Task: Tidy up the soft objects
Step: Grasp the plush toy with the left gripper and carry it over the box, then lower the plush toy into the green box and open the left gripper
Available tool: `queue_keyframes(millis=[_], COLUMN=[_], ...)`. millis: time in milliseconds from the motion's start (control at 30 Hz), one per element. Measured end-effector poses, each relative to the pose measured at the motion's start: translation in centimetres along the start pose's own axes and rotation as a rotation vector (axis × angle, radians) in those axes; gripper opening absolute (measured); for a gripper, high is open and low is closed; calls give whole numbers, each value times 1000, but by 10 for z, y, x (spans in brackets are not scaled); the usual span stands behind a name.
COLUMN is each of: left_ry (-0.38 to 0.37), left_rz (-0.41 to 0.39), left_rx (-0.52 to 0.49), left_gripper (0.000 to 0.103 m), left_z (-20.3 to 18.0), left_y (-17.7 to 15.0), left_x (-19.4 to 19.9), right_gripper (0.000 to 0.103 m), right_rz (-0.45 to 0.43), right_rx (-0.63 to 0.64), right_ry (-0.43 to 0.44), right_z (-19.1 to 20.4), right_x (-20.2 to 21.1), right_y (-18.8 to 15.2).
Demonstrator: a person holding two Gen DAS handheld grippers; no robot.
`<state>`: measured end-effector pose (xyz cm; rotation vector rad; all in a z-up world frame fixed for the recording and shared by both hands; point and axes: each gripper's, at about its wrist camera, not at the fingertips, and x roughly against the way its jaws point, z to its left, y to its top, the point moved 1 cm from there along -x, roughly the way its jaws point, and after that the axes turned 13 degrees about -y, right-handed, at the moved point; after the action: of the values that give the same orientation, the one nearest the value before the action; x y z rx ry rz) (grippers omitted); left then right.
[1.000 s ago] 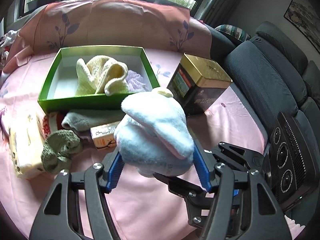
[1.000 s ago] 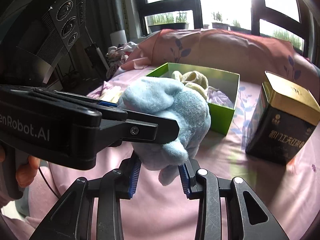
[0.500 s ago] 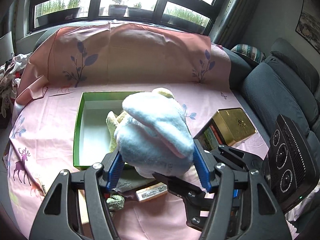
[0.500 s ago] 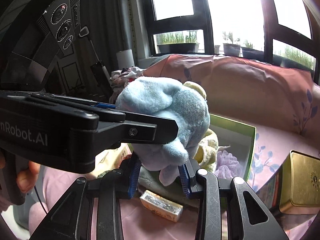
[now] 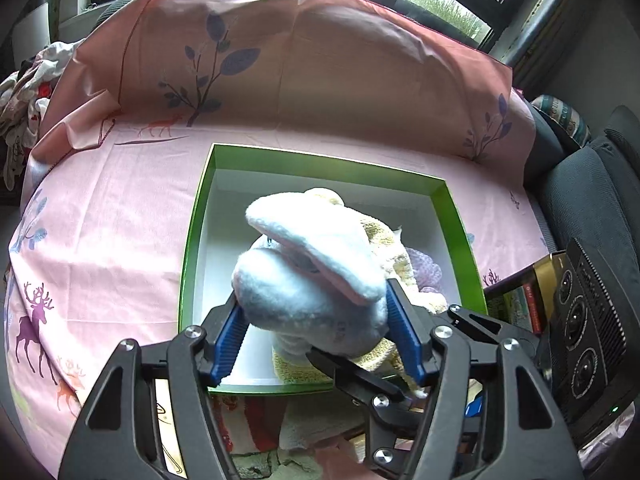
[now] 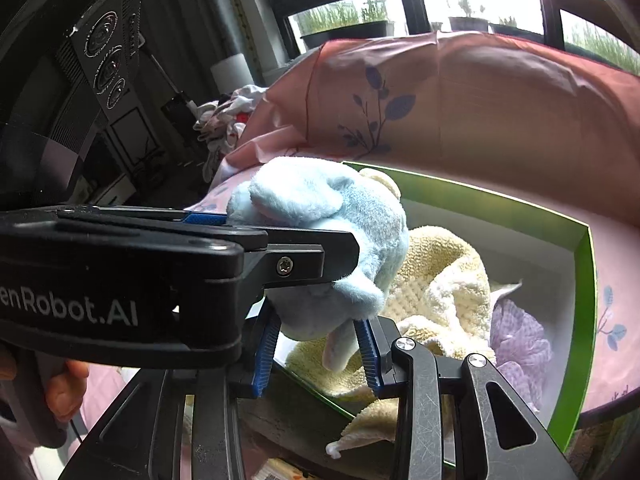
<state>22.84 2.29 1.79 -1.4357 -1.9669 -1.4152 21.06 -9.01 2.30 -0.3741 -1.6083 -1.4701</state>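
With both the left gripper (image 5: 316, 340) and right gripper (image 6: 316, 352) clamped on the blue plush (image 5: 312, 276) above the green box (image 5: 192, 240), you're mid-placement: lower it beside the yellow towel (image 6: 440, 276), then release.

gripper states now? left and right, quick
Left hand-held gripper: shut on the blue plush toy, above the green box.
Right hand-held gripper: shut on the same blue plush toy.
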Motion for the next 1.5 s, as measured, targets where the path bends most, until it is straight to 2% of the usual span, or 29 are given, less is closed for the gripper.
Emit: queue_keyframes(millis=[67, 133, 200, 233, 267, 300, 567, 833, 867, 933, 967, 1033, 1267, 1367, 1500], left_ry=[17, 47, 63, 69, 79, 87, 139, 149, 149, 156, 157, 162, 166, 188, 205], left_rz=[10, 23, 32, 30, 27, 19, -30, -77, -75, -83, -92, -111, -79, -65, -58], left_rx=[3, 10, 15, 17, 17, 17, 7, -20, -26, -35, -40, -46, -76, -70, -58], left_gripper=[68, 72, 76, 77, 83, 88, 88, 88, 91, 103, 102, 102, 102, 102, 102], left_z=[2, 4, 6, 7, 7, 7, 2, -13, -17, -23, -27, -34, -62, -67, -67], left_y=[-1, -2, -3, -3, -3, -4, -14, -50, -56, -69, -75, -90, -138, -155, -174], left_x=[-5, -9, -10, -9, -6, -3, 36, 78, 80, 85, 87, 91, 81, 76, 72], right_gripper=[37, 43, 56, 59, 60, 60, 61, 61, 61, 61, 61, 61, 61, 61, 61], right_rz=[21, 42, 37, 32, 25, 21, -15, -38, -38, -39, -38, -35, -22, -19, -12], right_rx=[6, 8, 6, 2, -5, -11, -61, -121, -125, -137, -138, -137, -151, -137, -140], right_ry=[-24, -51, -71, -75, -73, -69, -100, -136, -137, -142, -149, -174, -224, -263, -270], right_z=[1, 1, -1, -3, -5, -8, -27, -40, -40, -40, -39, -38, -33, -29, -25], right_x=[-5, -6, -1, 3, 8, 12, 53, 98, 102, 111, 114, 121, 140, 145, 149], right_y=[-1, -2, -3, -3, -4, -6, -29, -72, -78, -87, -92, -101, -126, -135, -147])
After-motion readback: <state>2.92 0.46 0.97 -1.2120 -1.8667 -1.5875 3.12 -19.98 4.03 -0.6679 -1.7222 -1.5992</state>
